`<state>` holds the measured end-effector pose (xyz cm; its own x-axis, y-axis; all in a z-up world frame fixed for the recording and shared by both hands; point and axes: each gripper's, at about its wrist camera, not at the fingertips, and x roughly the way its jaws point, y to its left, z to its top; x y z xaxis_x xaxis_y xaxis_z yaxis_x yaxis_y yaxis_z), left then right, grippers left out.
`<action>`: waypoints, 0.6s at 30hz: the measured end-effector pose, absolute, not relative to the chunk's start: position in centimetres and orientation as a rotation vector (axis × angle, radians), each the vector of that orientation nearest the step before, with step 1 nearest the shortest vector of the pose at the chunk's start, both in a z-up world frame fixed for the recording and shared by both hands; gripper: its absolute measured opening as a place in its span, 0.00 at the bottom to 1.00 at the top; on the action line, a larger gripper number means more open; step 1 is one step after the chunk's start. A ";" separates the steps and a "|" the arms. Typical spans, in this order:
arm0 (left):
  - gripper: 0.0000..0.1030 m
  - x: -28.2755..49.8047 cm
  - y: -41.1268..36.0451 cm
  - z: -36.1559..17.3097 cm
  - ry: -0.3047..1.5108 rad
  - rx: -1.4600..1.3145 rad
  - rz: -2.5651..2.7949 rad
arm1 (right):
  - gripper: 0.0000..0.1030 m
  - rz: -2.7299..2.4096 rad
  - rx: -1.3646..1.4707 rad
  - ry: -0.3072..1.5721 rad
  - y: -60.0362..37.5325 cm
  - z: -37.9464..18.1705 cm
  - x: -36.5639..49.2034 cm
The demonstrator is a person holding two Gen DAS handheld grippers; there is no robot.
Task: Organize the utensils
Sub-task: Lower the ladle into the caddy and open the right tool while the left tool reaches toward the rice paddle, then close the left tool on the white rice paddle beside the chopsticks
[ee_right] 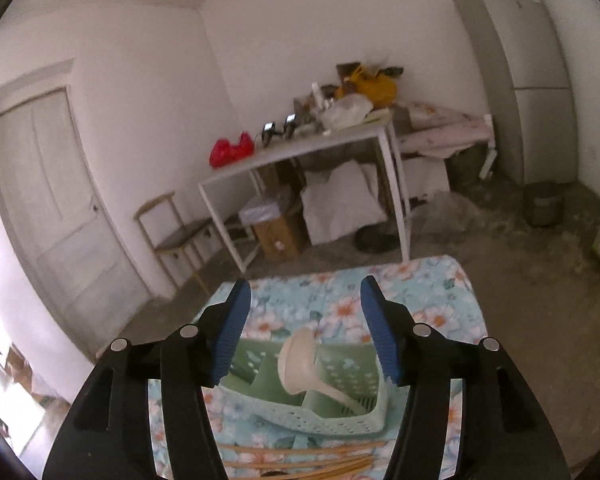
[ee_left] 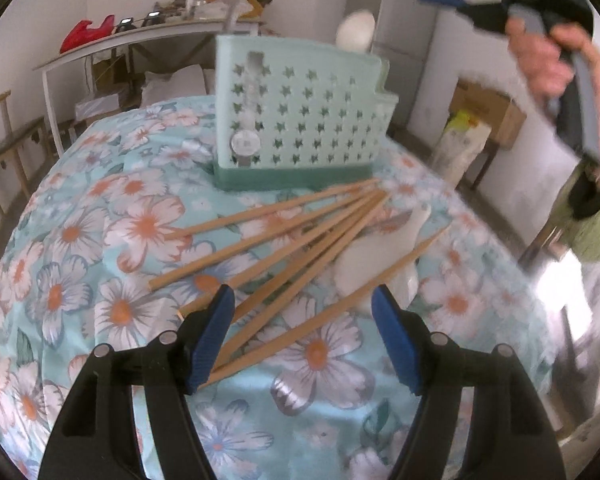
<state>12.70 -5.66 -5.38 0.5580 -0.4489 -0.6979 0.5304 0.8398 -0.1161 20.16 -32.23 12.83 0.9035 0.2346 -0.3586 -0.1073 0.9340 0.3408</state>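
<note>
Wooden chopsticks (ee_left: 284,256) are fanned on the floral tablecloth (ee_left: 100,240) just before the mint basket (ee_left: 300,120), a white spoon (ee_left: 380,256) beneath them. A ladle (ee_right: 304,364) stands inside. Both the left gripper (ee_left: 302,336) and the right gripper (ee_right: 305,330) are held apart, empty. A fridge (ee_right: 520,80) is seen far right.

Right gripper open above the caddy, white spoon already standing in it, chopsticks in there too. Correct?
Not the chopsticks. The left wrist view shows the chopsticks lying loose on the floral tablecloth in front of the caddy. The rest holds: right gripper open above it, white spoon inside.
</note>
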 end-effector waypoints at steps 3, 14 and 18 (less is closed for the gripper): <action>0.67 13.0 -6.2 -6.3 0.832 0.183 -0.540 | 0.53 0.176 0.327 0.386 -33.0 12.4 17.9; 0.67 15.0 -7.1 -6.9 0.852 0.228 -0.440 | 0.54 0.142 0.348 0.582 -32.4 5.2 12.5; 0.67 16.4 -6.6 -6.4 0.854 0.148 -0.402 | 0.54 0.144 0.396 0.666 -32.1 2.4 11.4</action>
<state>16.39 -6.56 -6.41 0.5876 -0.2849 -0.7573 0.4017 0.9152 -0.0327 11.45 -32.12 2.42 0.7797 0.2548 -0.5720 -0.0041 0.9156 0.4022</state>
